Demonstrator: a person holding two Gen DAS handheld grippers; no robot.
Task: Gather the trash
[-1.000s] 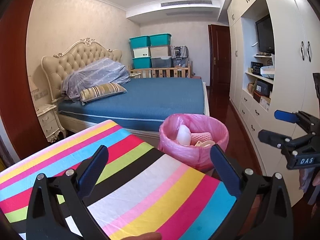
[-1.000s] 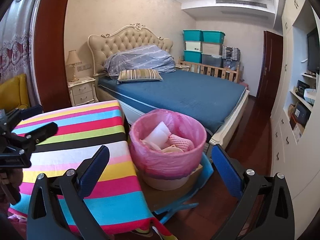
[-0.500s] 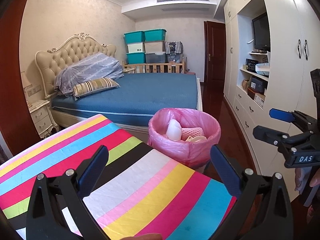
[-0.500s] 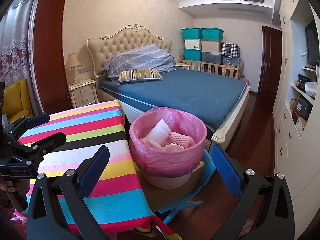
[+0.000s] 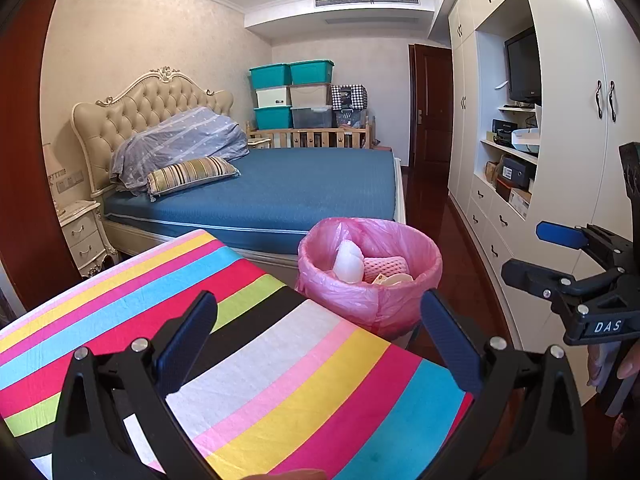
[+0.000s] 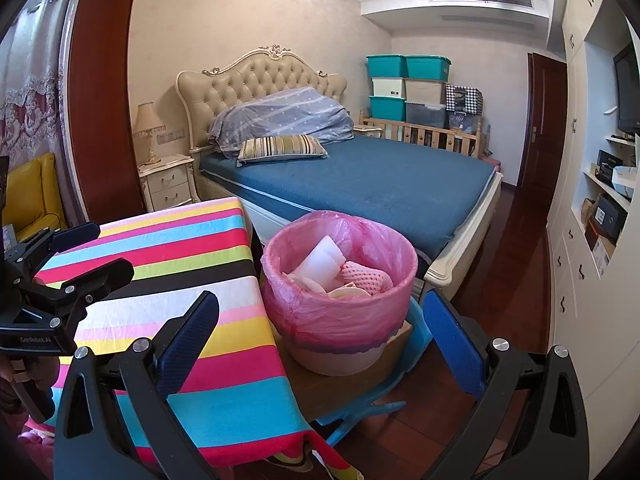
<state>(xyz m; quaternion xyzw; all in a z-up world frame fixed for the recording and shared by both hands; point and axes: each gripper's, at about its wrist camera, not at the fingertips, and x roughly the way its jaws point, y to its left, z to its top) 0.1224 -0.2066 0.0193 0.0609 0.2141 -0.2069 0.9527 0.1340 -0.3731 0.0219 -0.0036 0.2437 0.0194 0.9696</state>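
Two hand-held grippers hang over the scene with nothing between their fingers: the left hand-held gripper (image 5: 318, 338) has its jaws spread wide above the striped tabletop (image 5: 248, 360), and the right hand-held gripper (image 6: 320, 340) is equally wide apart just before the bin. The trash already sits in the pink-lined waste bin (image 6: 340, 312), which stands on a brown box (image 6: 340, 384) just beside the tabletop's edge: a white wad (image 6: 322, 260), a pink foam net (image 6: 366, 276) and some pale scraps. No loose trash shows on the cloth in either view, so collection looks largely done. From the right gripper the bin lies straight ahead and slightly below, framed between its fingers; from the left one it lies ahead and off to the right, beyond the tabletop's far corner. By my judgement, the right hand is nearer for any work on the liner's rim (image 5: 370, 226).
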